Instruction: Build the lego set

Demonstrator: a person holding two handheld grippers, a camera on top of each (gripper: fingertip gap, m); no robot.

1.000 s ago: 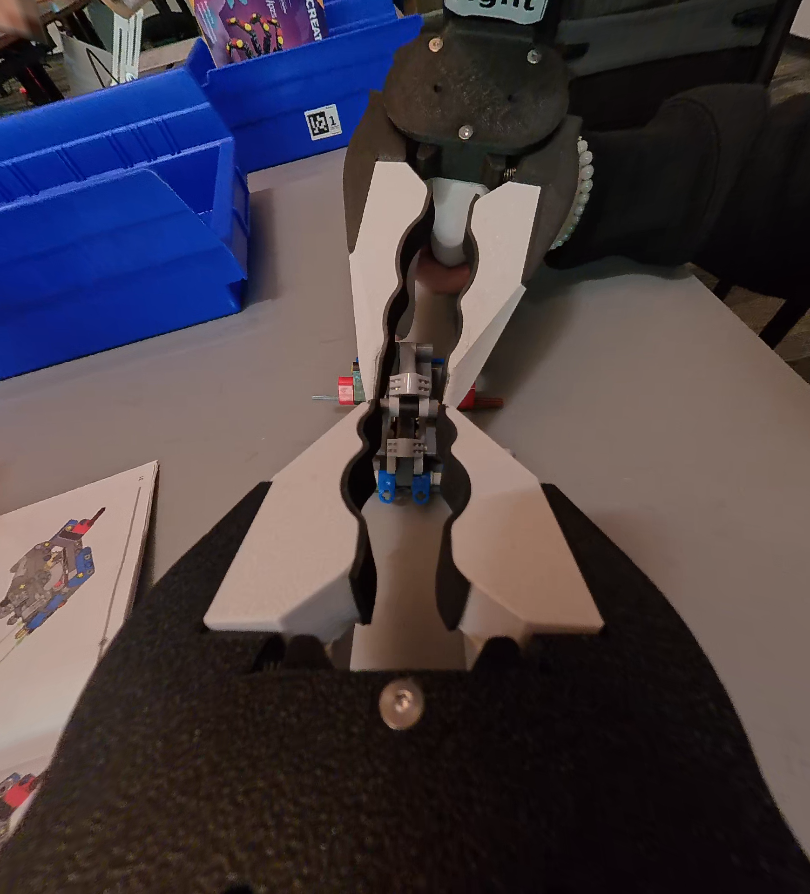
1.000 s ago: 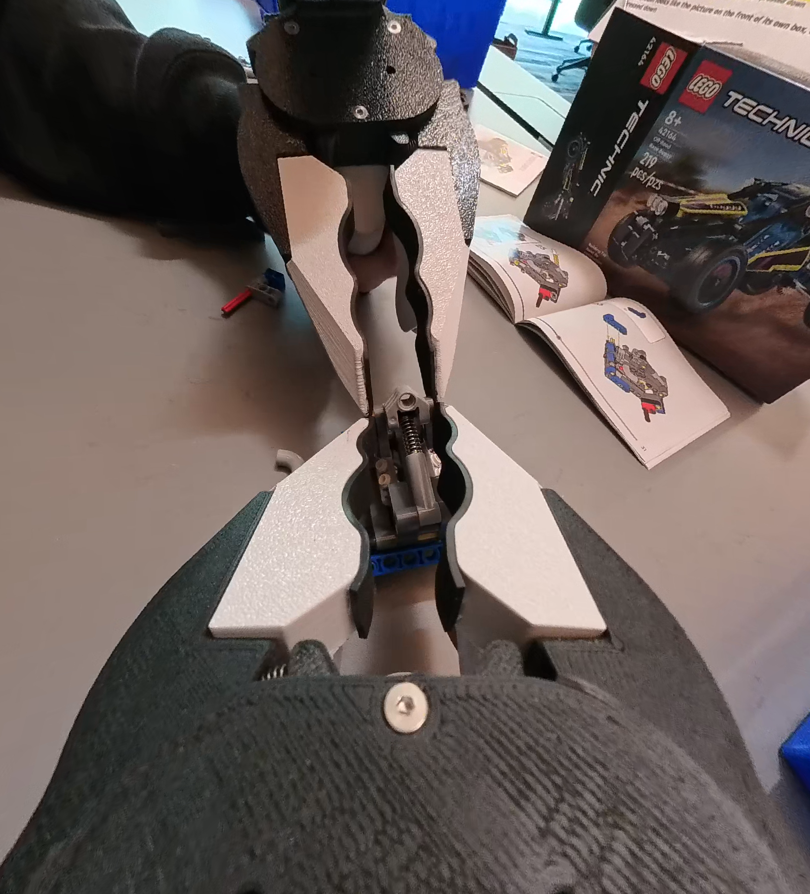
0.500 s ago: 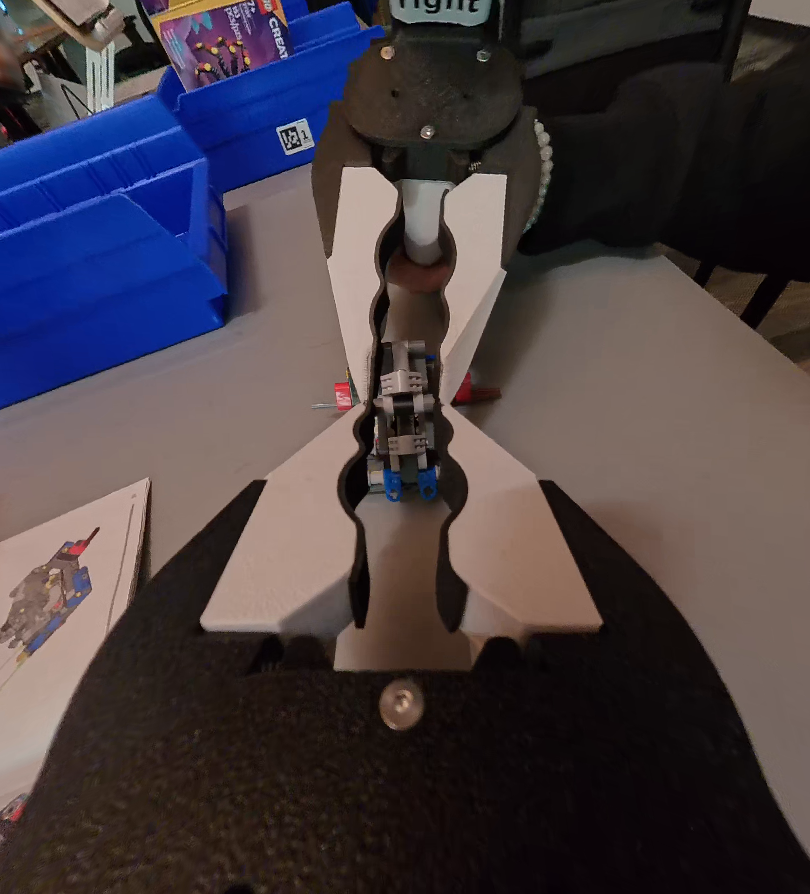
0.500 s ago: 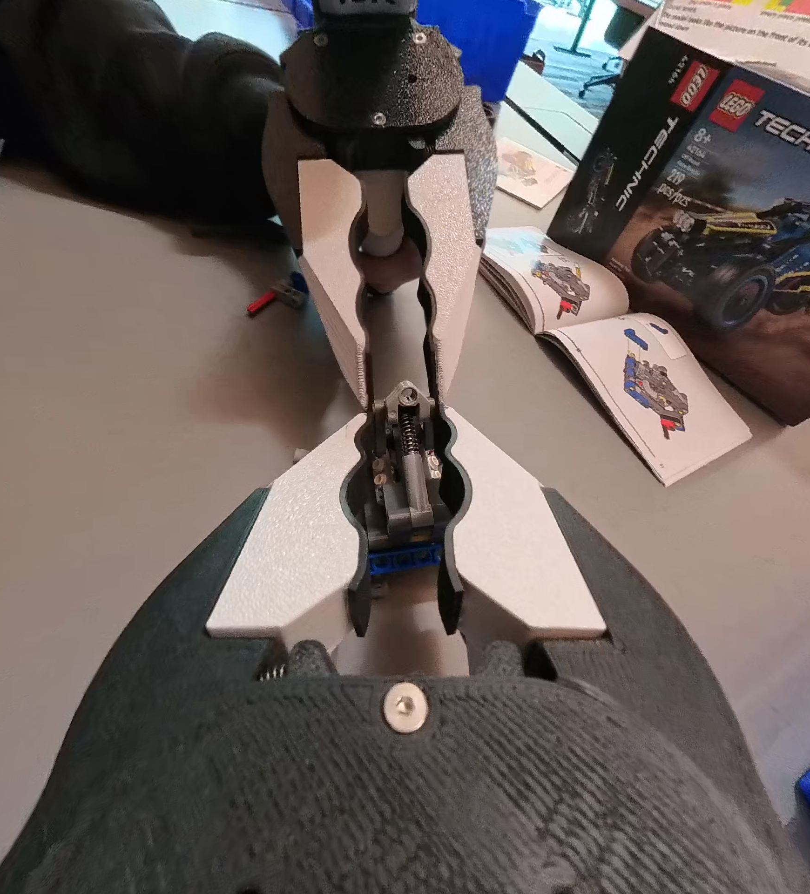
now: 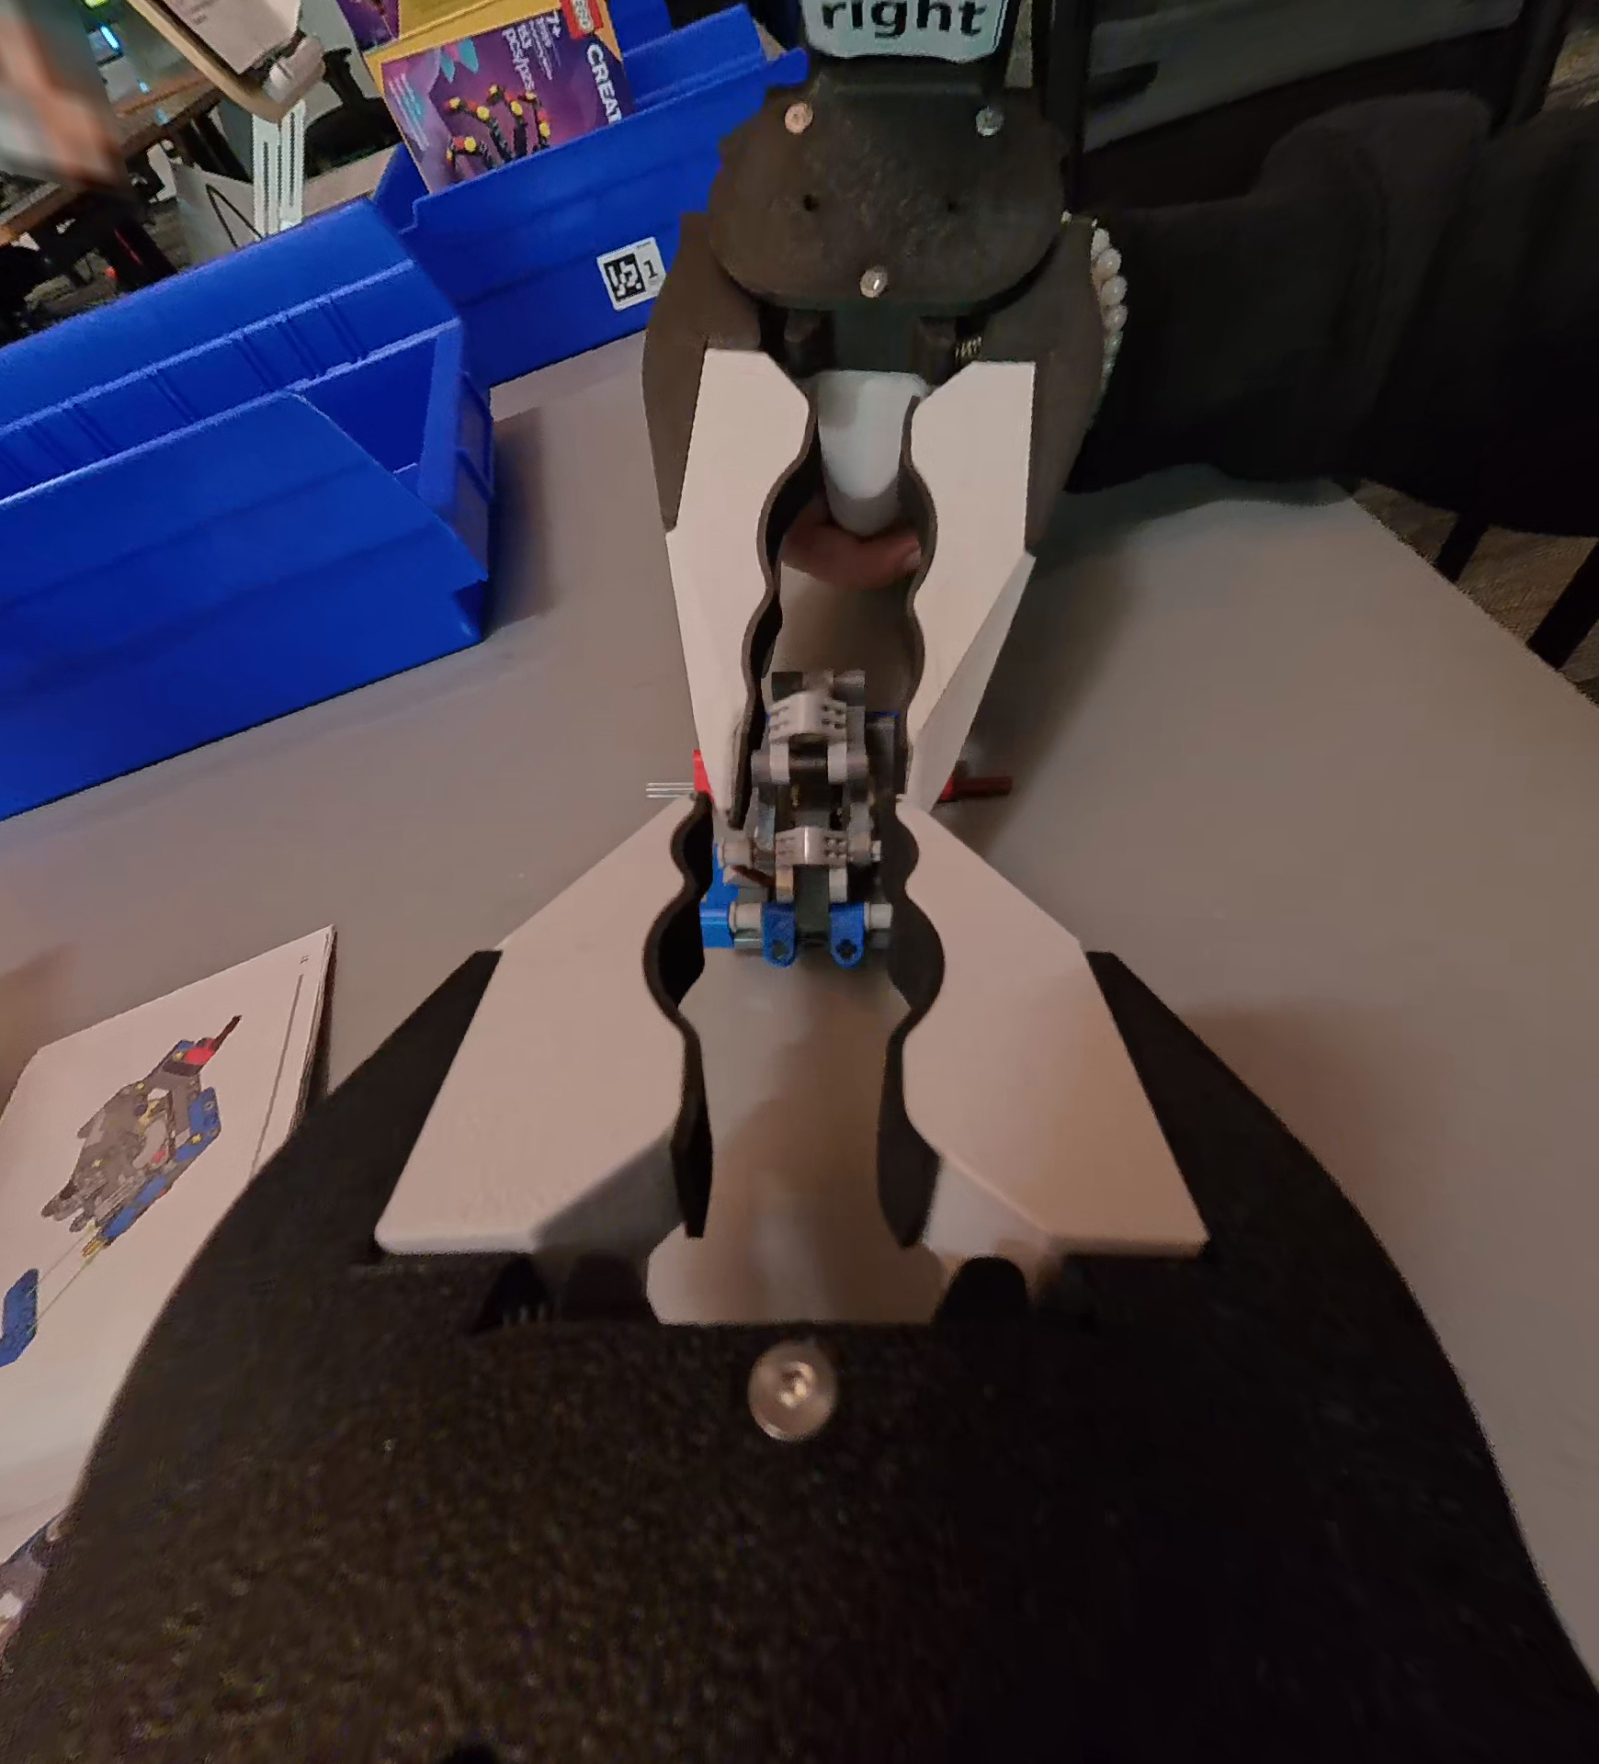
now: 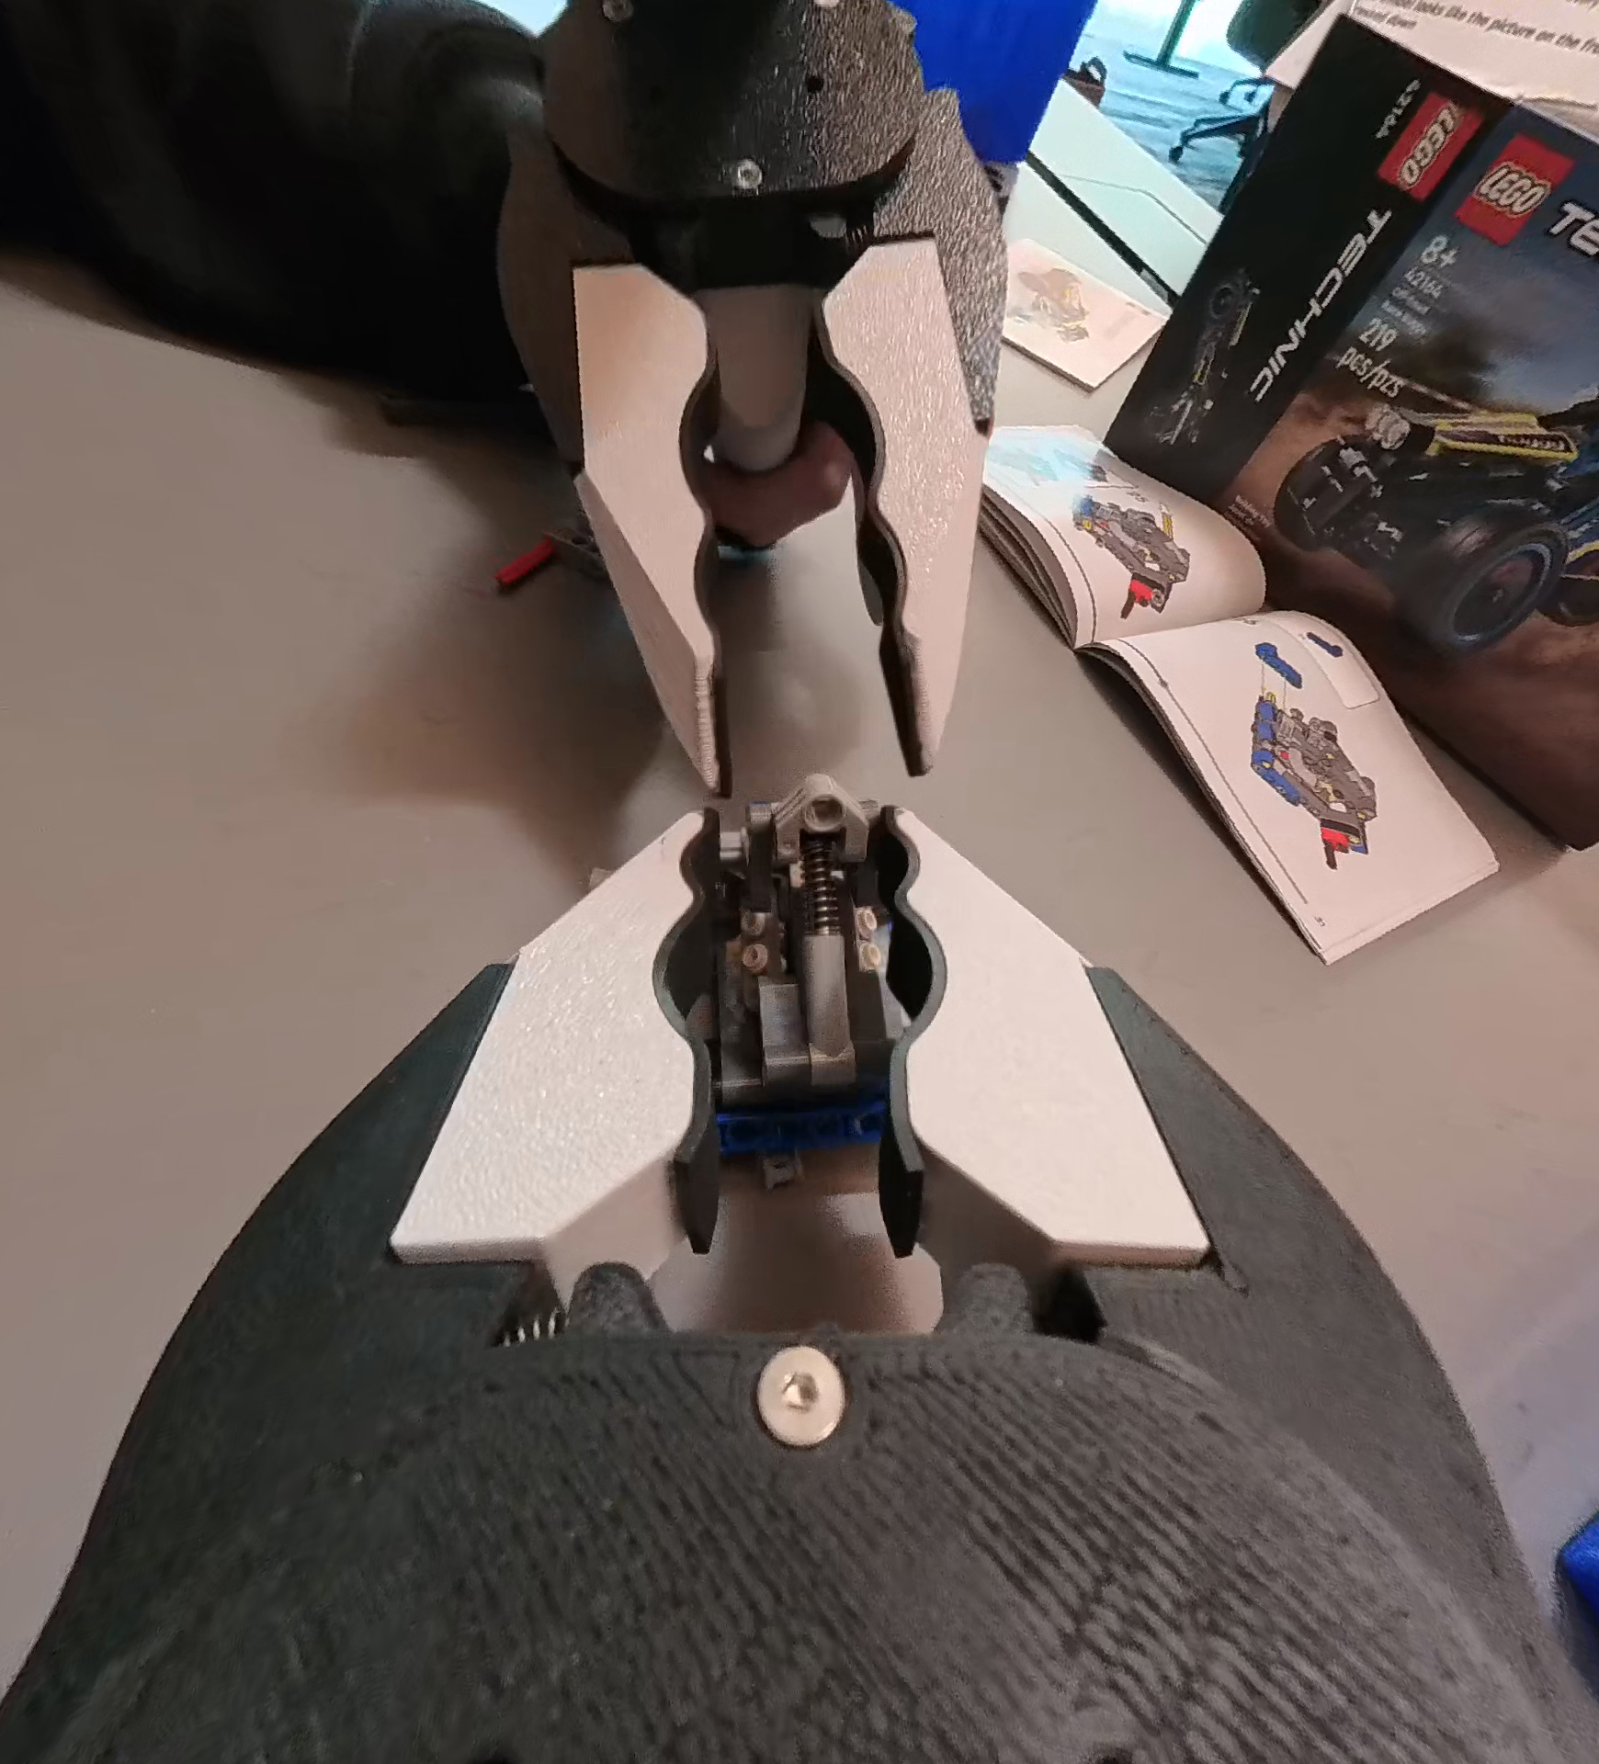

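Gripping a grey-and-blue brick model (image 6: 800, 964) with your right gripper (image 6: 796, 840).
Your left gripper (image 6: 810, 764), at 12 o'clock, hangs released, just clear of it.

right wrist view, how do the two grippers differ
The right gripper has a grey and blue brick assembly gripped between its fingers; the left gripper holds nothing. The right's fingers flank the assembly; the left's end short of its tip. Both have white fingers with dark wavy pads.

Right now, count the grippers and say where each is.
2. The right gripper is nearest in the right wrist view, gripping the model. The left gripper faces it tip to tip, open.
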